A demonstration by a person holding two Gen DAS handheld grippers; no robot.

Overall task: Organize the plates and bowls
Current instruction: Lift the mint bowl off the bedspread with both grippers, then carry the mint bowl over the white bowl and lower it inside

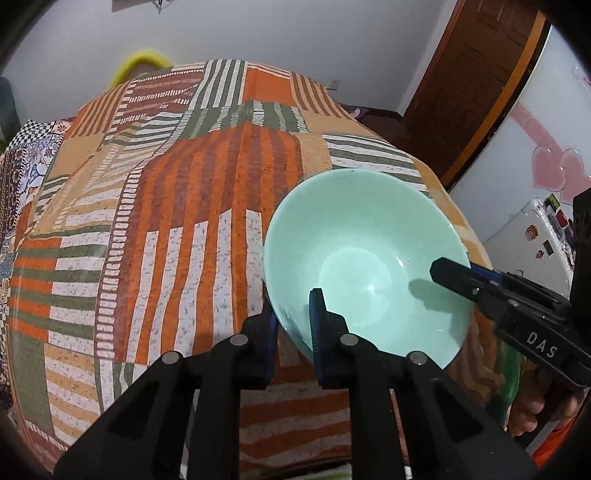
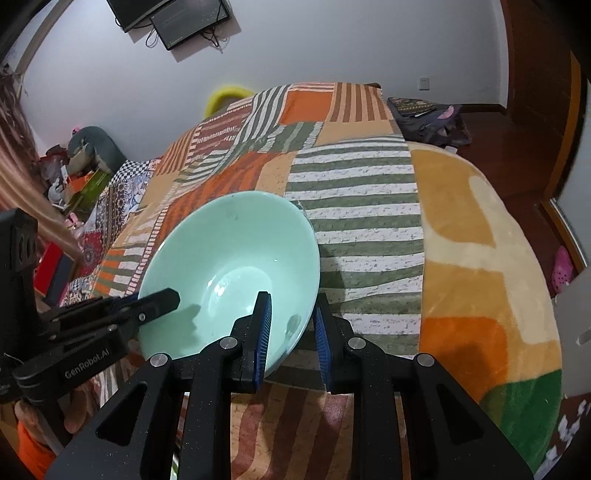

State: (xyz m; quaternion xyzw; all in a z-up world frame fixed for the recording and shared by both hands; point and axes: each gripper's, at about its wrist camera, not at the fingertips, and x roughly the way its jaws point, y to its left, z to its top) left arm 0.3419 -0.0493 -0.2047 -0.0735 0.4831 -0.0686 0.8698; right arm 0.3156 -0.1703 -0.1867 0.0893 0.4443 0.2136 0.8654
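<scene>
A mint-green bowl [image 1: 354,236] is tilted above a striped patchwork blanket [image 1: 177,206], held by both grippers. In the left wrist view my left gripper [image 1: 293,321] is shut on the bowl's near-left rim, with one finger inside and one outside. My right gripper [image 1: 452,277] clamps the rim on the bowl's right side. The right wrist view shows the same bowl [image 2: 236,236] with my right gripper [image 2: 291,325] shut over its near-right rim. There the left gripper [image 2: 159,301] bites the rim from the left. The bowl is empty.
The blanket [image 2: 362,206] covers a bed that fills most of both views. A yellow object [image 2: 225,94] sits at the bed's far end. There is a white fridge [image 1: 532,236] with stickers, a wooden door [image 1: 472,74], wall screens [image 2: 177,18], clutter [image 2: 77,166] and a pink shoe [image 2: 563,273].
</scene>
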